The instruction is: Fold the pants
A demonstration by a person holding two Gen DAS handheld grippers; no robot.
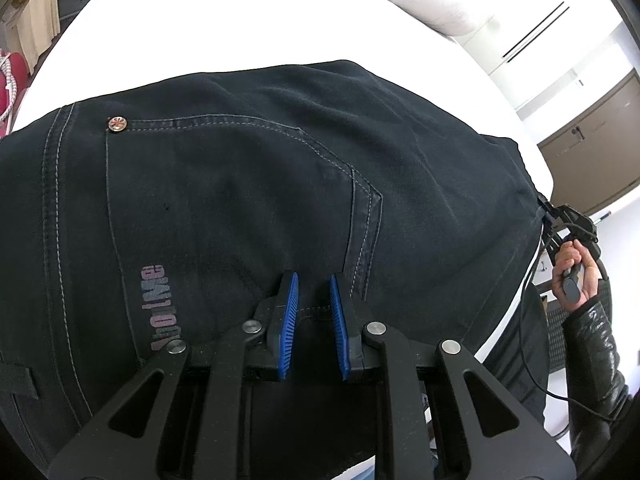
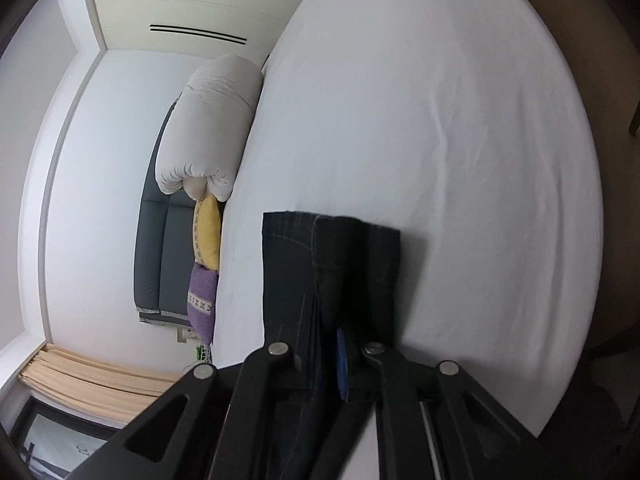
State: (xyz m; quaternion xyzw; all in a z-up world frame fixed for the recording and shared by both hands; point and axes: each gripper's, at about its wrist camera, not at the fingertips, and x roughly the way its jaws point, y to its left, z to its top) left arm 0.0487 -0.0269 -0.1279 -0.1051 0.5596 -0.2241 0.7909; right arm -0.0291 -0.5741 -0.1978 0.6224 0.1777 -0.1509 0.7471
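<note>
Right tool (image 2: 320, 344) clenched on pants (image 2: 332, 264), its pads mostly hidden by denim. Left tool (image 1: 313, 280) released above the pants (image 1: 240, 184); we cannot fully read the pocket print (image 1: 158, 308).

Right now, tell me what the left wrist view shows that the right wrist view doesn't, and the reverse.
Only the left wrist view shows the back pocket, its rivet, the printed lettering, and the left gripper open over the fabric. Only the right wrist view shows the rolled duvet, yellow pillow and purple pillow. Both show the dark pants on the white bed, gripped by the right gripper.
</note>
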